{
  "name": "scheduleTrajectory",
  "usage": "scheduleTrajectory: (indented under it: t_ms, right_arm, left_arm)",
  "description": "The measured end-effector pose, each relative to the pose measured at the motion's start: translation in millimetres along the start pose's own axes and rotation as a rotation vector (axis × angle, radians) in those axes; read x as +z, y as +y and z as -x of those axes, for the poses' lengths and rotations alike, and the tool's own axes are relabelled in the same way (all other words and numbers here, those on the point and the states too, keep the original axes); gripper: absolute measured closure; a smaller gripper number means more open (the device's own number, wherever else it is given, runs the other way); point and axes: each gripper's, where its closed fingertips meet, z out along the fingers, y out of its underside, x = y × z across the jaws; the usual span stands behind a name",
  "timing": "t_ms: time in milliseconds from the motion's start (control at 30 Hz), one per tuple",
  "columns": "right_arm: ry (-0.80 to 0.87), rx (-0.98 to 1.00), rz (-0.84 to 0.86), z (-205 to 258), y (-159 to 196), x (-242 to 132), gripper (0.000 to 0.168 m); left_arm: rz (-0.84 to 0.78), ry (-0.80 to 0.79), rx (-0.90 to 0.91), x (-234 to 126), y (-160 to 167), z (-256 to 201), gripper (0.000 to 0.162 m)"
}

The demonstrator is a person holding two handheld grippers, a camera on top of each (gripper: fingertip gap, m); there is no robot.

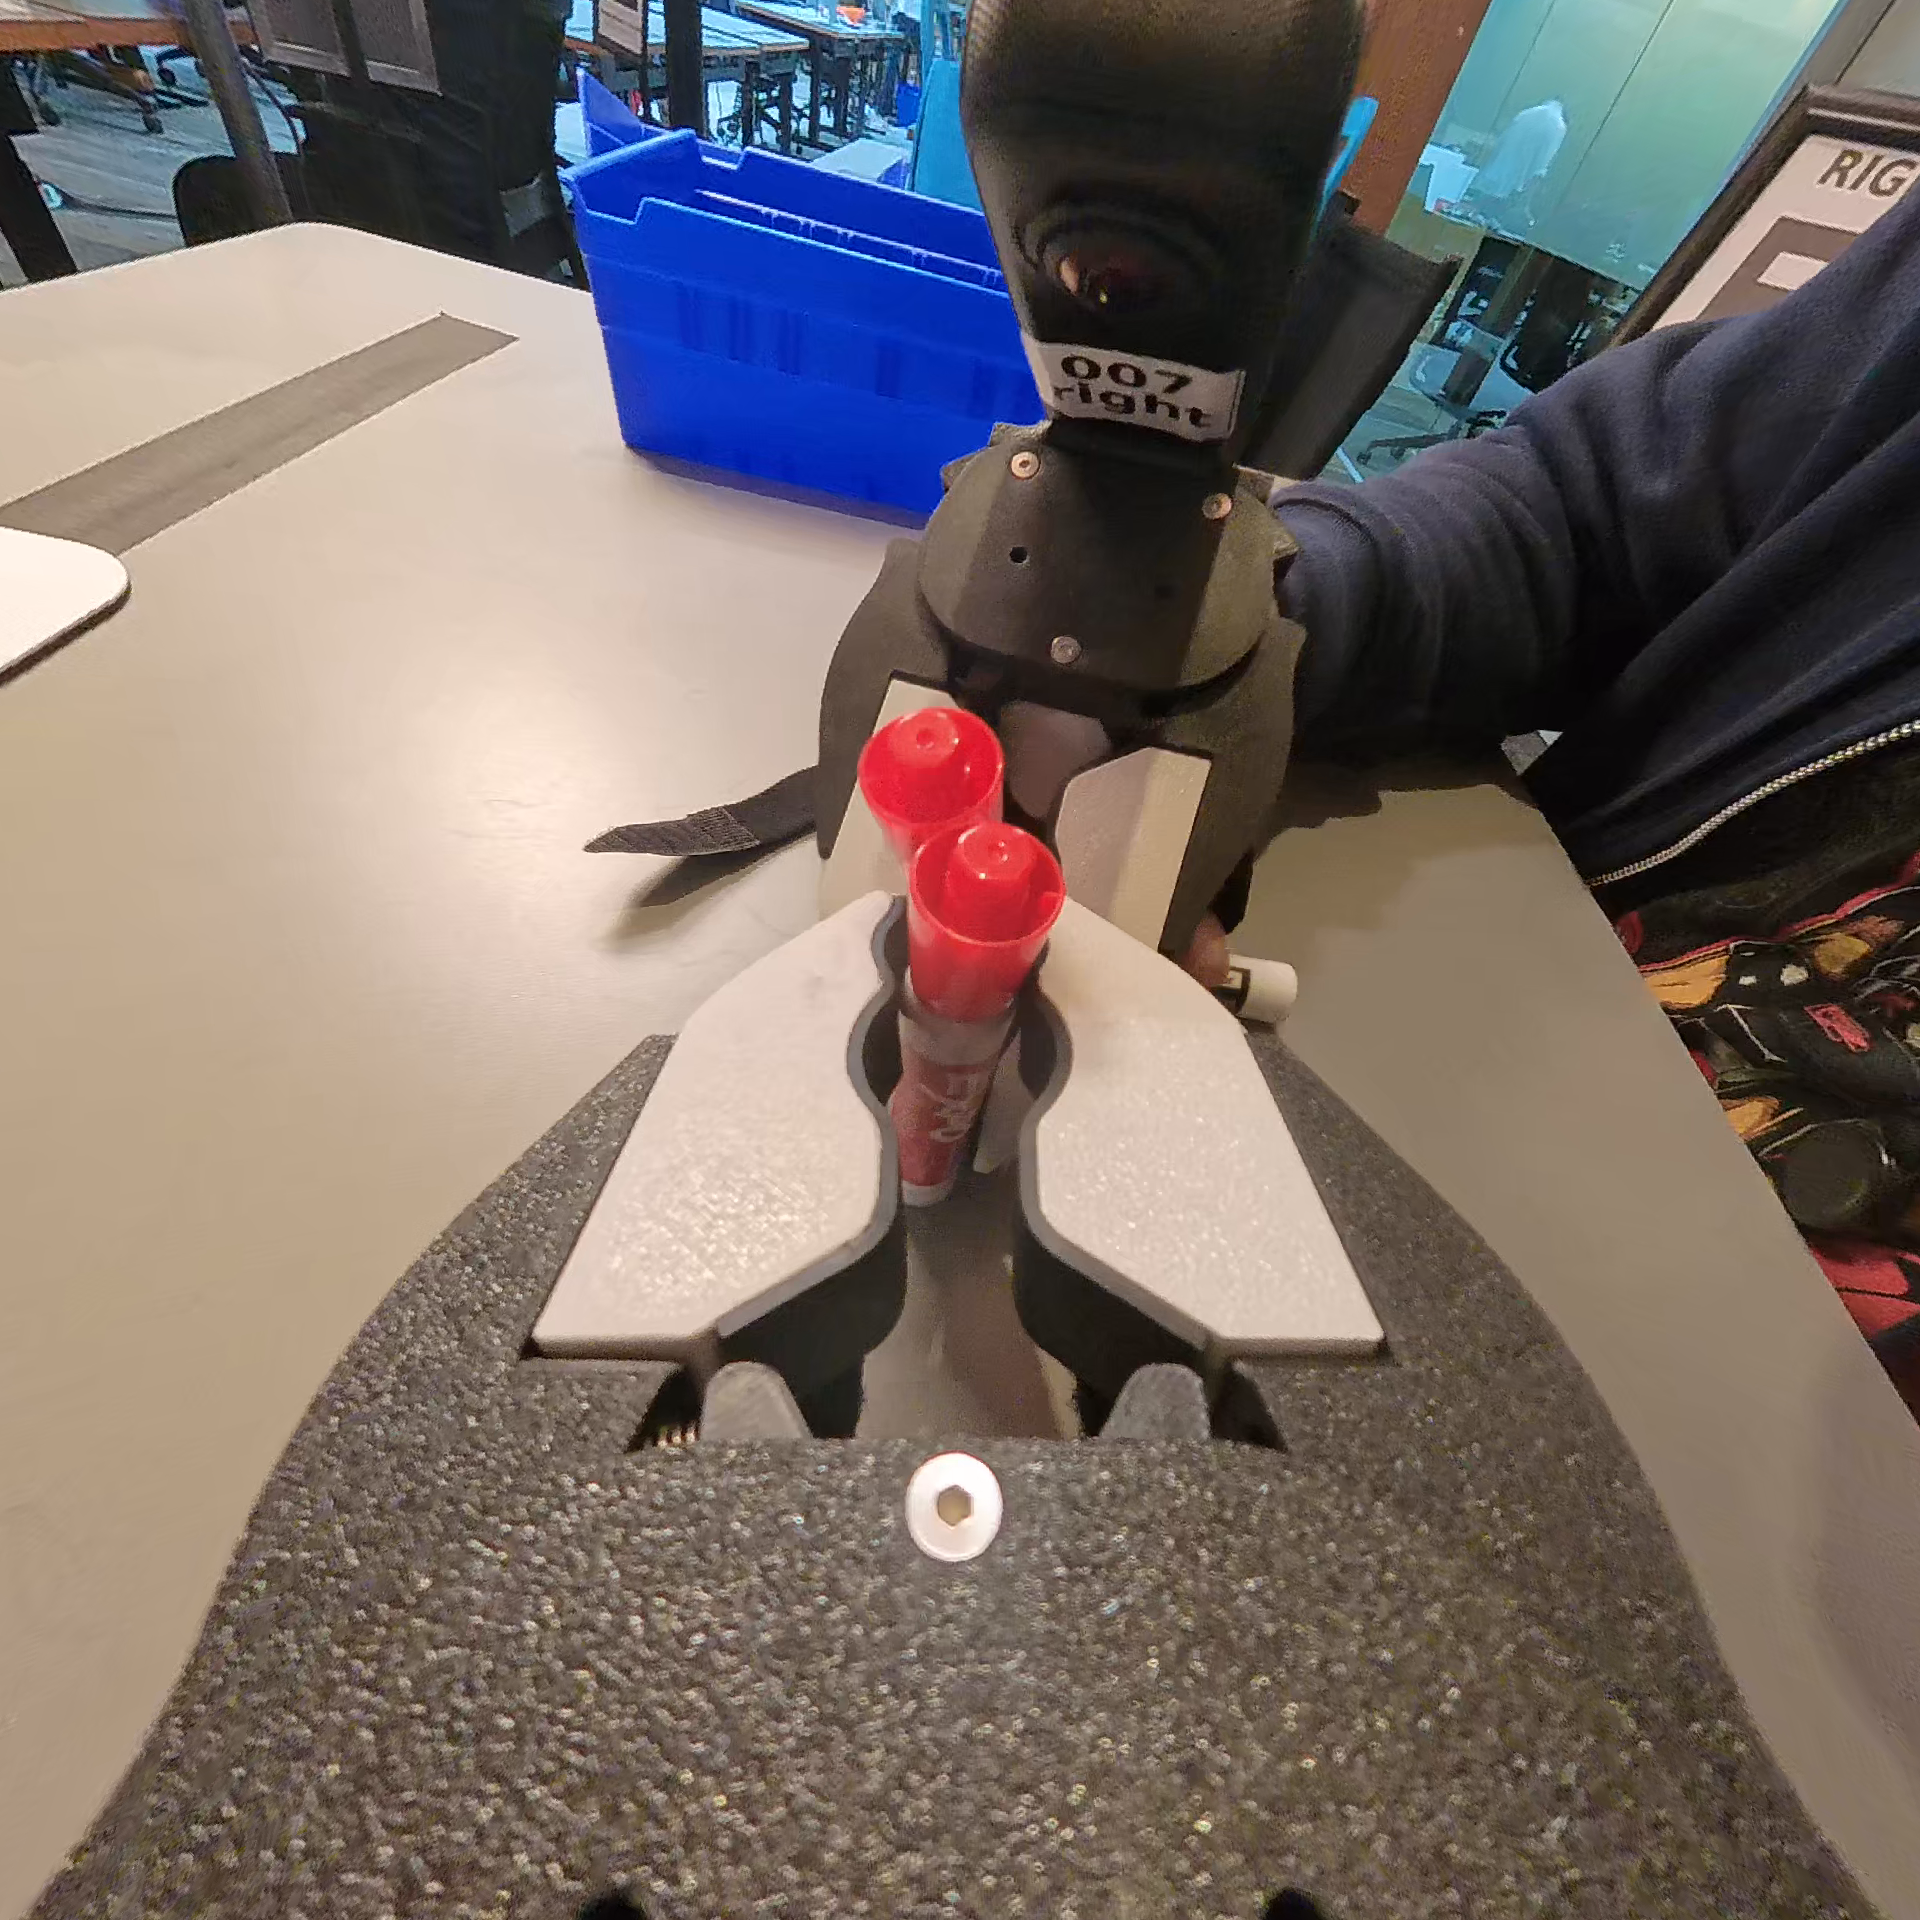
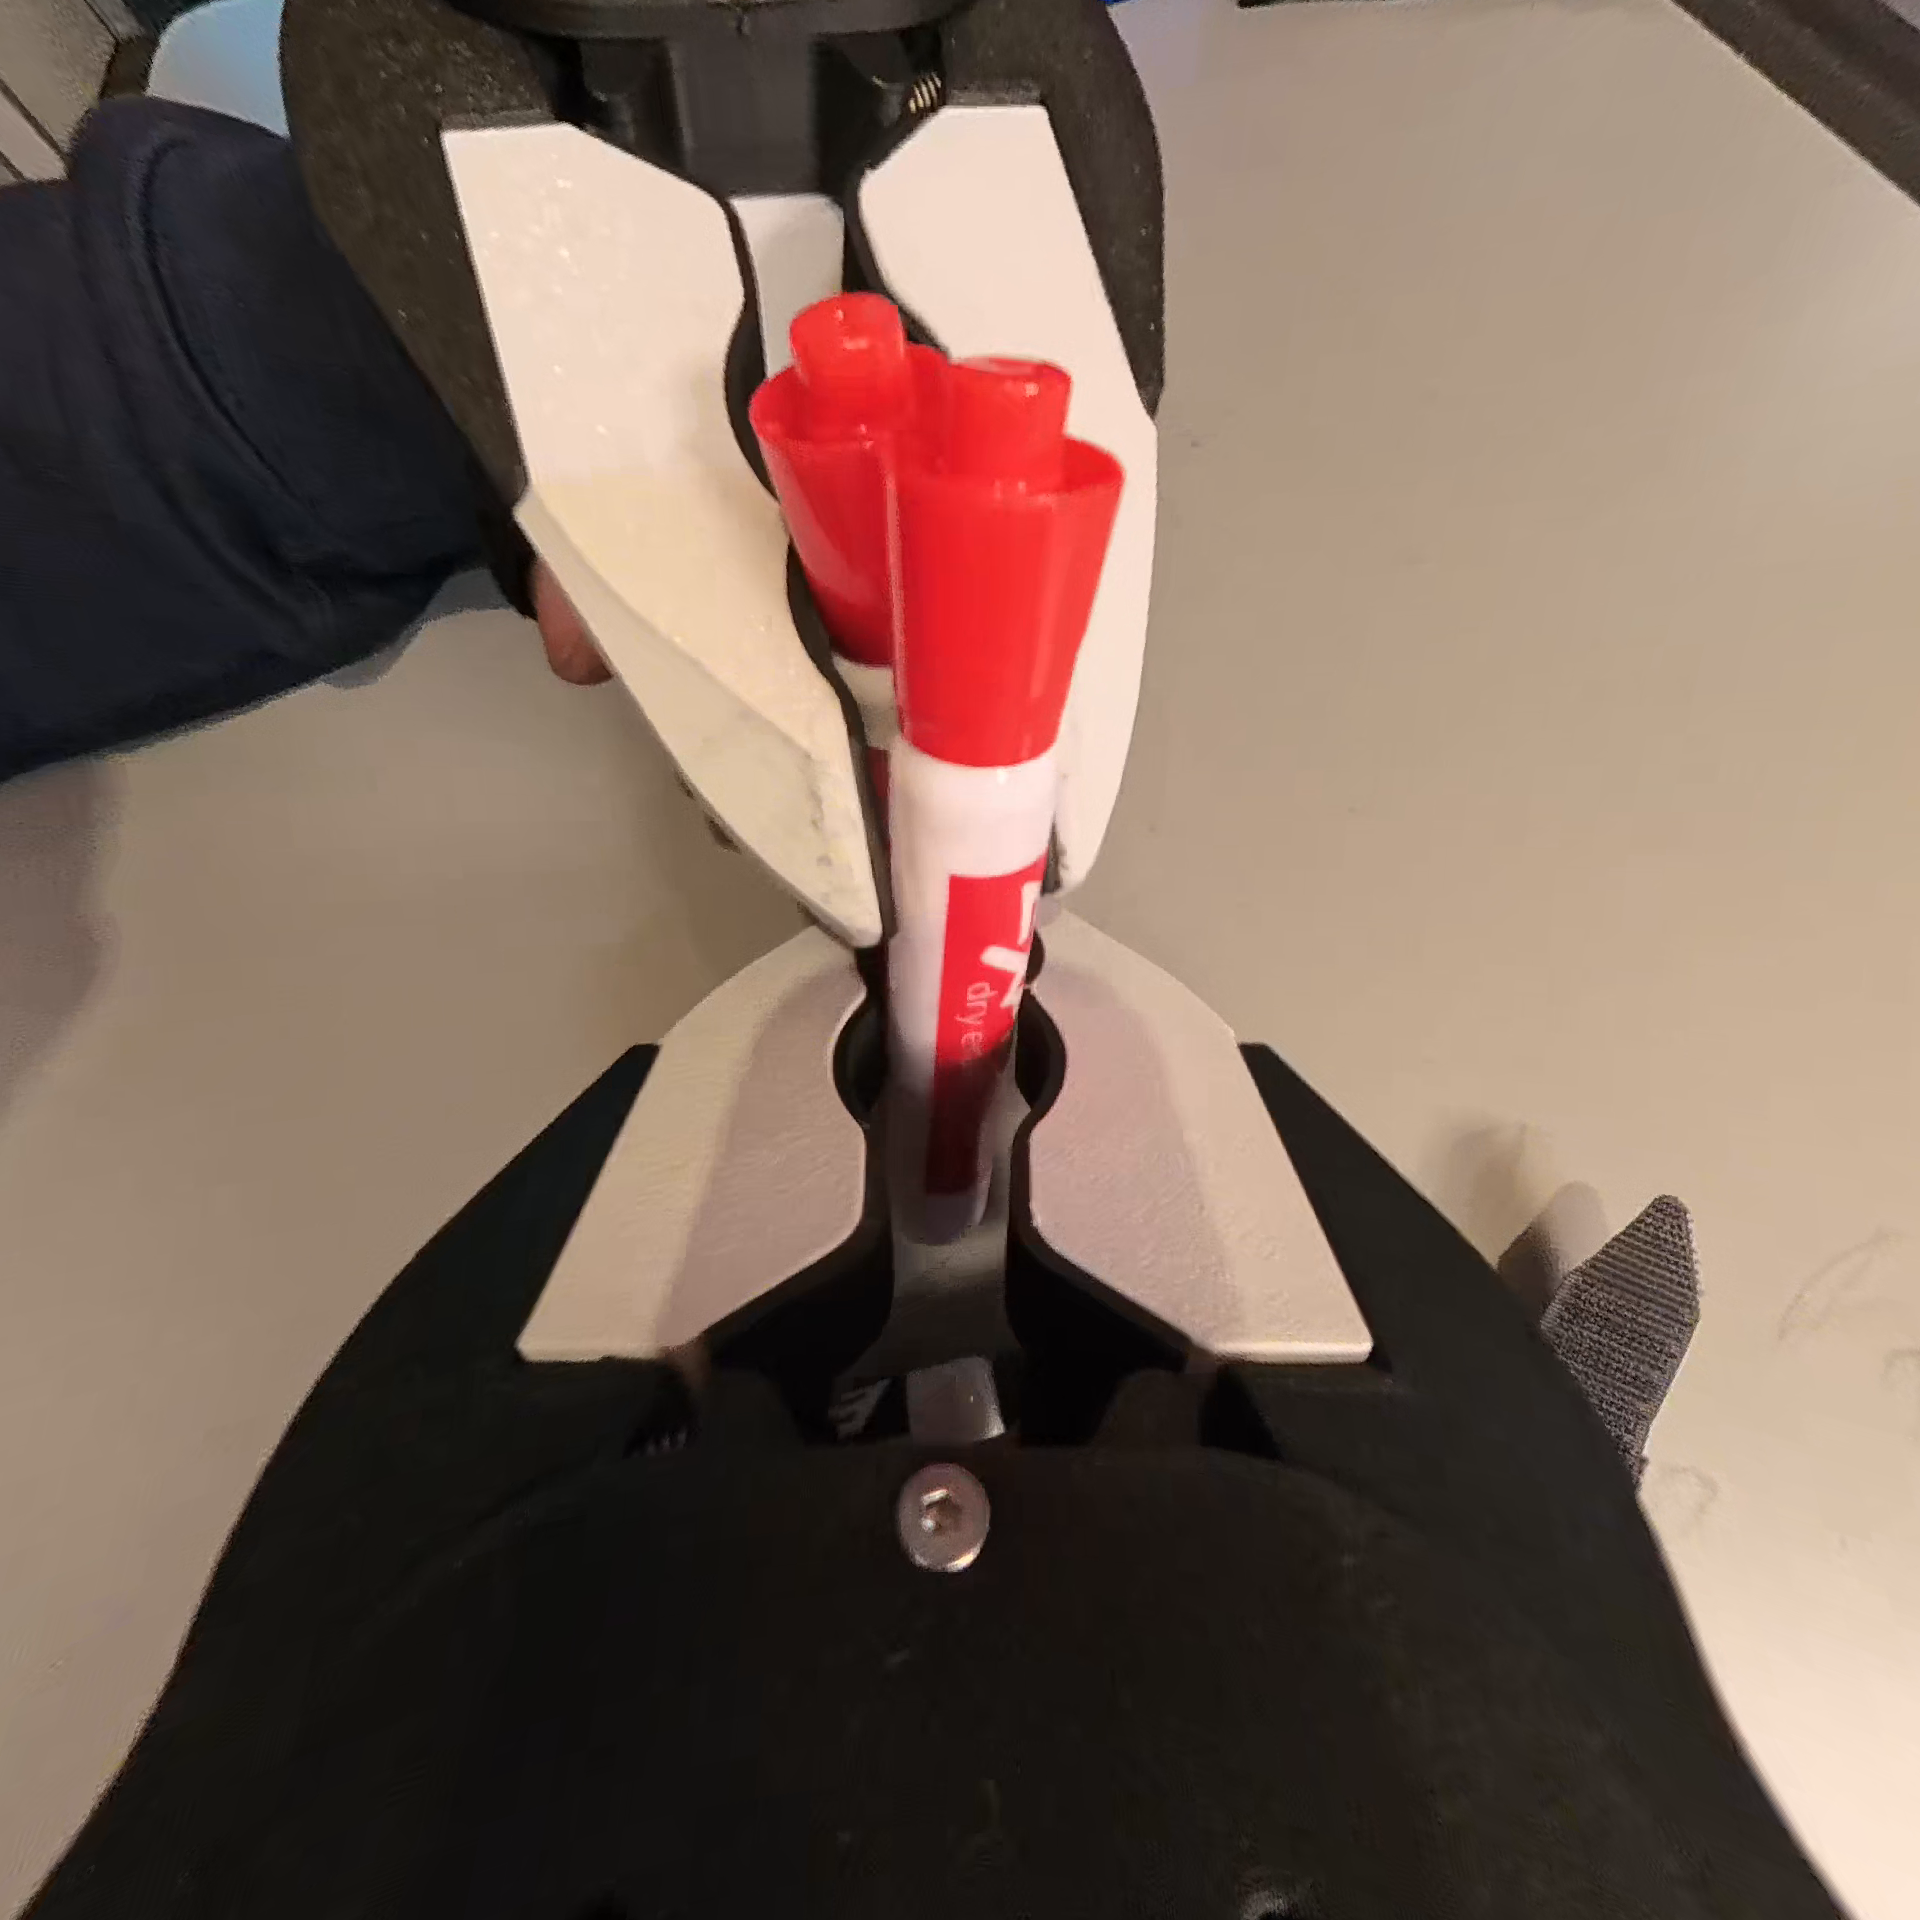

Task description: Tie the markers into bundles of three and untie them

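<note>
My left gripper (image 1: pixel 961 1003) is clamped on the red-capped markers (image 1: pixel 971 935), caps pointing away from me toward the opposing unit. My right gripper (image 2: pixel 951 997) faces it head-on and is likewise closed around the same markers (image 2: pixel 966 644) at the barrel end, so the pair is pinched between the two grippers above the table (image 1: pixel 312 727). In the right wrist view the left gripper's pale fingers (image 2: pixel 644 520) crowd the caps and block most of what lies behind. A black strap (image 1: pixel 696 826) lies flat on the table just beside the right gripper, and its ribbed end (image 2: pixel 1621 1309) shows at the right of my own view. A white marker end (image 1: pixel 1262 987) pokes out under the far gripper. A blue bin (image 1: pixel 790 343) stands further back on the table; a dark sleeve (image 1: pixel 1610 540) reaches in from the right.
</note>
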Motion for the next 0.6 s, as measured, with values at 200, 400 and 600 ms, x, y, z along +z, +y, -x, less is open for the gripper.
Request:
scheduleTrajectory:
  t_ms: [200, 400, 600]
  right_arm:
    - [0.008, 0.015, -0.001, -3, 1, -2, 0.146]
    - [0.005, 0.018, -0.021, -6, 1, -13, 0.125]
    - [-0.003, 0.014, -0.072, -6, 0, -33, 0.141]
  left_arm:
    - [0.003, -0.02, 0.009, 2, 0, 2, 0.144]
    - [0.004, -0.034, -0.004, -1, 0, 6, 0.144]
    - [0.032, -0.037, 0.028, 2, 3, 3, 0.145]
